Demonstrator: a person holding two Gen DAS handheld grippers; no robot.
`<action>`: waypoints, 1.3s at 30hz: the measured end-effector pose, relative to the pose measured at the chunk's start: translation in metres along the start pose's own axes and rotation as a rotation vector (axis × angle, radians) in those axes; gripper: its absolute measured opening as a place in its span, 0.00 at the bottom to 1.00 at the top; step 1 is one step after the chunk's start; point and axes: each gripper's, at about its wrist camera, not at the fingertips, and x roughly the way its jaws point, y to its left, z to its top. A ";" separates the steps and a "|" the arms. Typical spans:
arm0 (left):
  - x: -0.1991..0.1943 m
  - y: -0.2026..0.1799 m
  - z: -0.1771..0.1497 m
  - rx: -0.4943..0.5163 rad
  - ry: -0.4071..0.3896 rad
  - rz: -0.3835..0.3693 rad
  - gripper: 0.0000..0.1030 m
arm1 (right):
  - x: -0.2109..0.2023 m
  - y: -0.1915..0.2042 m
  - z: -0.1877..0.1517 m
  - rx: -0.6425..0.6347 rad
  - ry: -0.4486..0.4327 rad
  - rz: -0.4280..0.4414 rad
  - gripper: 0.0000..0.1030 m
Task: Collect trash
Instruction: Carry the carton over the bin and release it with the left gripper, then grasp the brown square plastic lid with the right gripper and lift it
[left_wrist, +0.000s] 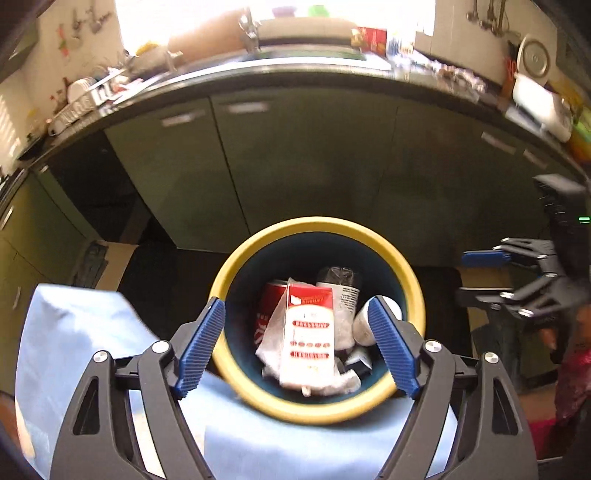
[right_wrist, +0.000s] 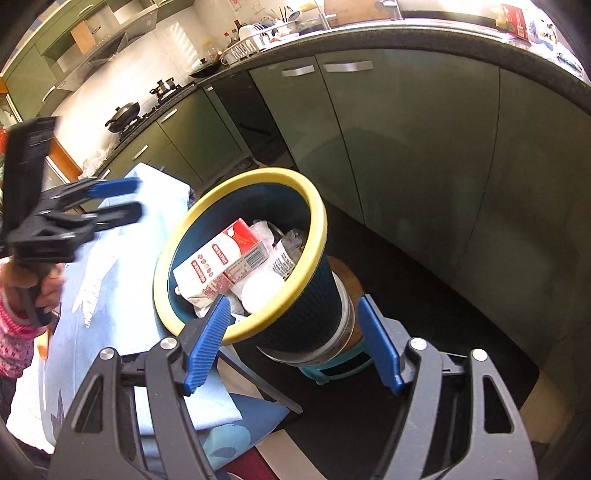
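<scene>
Left wrist view: left claw (left_wrist: 297, 345) hanging spread apart and empty over the yellow-rimmed bin (left_wrist: 406, 280), framing a red-and-white carton (left_wrist: 308, 336) lying inside among a red can (left_wrist: 267, 304) and a white cup (left_wrist: 364, 323); right claw (left_wrist: 476, 275) at 3 o'clock, also parted.

Right wrist view: right claw (right_wrist: 293, 341) gaping empty, straddling the bin (right_wrist: 314, 236); carton (right_wrist: 221, 258) resting inside; left claw (right_wrist: 127, 199) at 9 o'clock above the blue-clothed tabletop (right_wrist: 110, 266).

Green cabinet doors (right_wrist: 406, 147) with metal handles run beneath a dark speckled countertop (right_wrist: 480, 40) — a dish rack (right_wrist: 258, 37) stands on it. White tiled wall (right_wrist: 147, 62) behind a stove with a black wok (right_wrist: 123, 114); strong daylight pours through the window (left_wrist: 273, 14) above the faucet (left_wrist: 251, 31).
</scene>
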 end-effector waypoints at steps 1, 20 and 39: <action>-0.013 0.001 -0.008 -0.022 -0.018 0.006 0.78 | 0.002 0.000 0.001 0.000 0.005 0.001 0.66; -0.223 0.094 -0.223 -0.393 -0.178 0.416 0.85 | 0.036 0.160 0.009 -0.297 0.103 0.123 0.67; -0.331 0.220 -0.465 -1.041 -0.208 0.888 0.86 | 0.108 0.466 -0.057 -0.765 0.290 0.425 0.67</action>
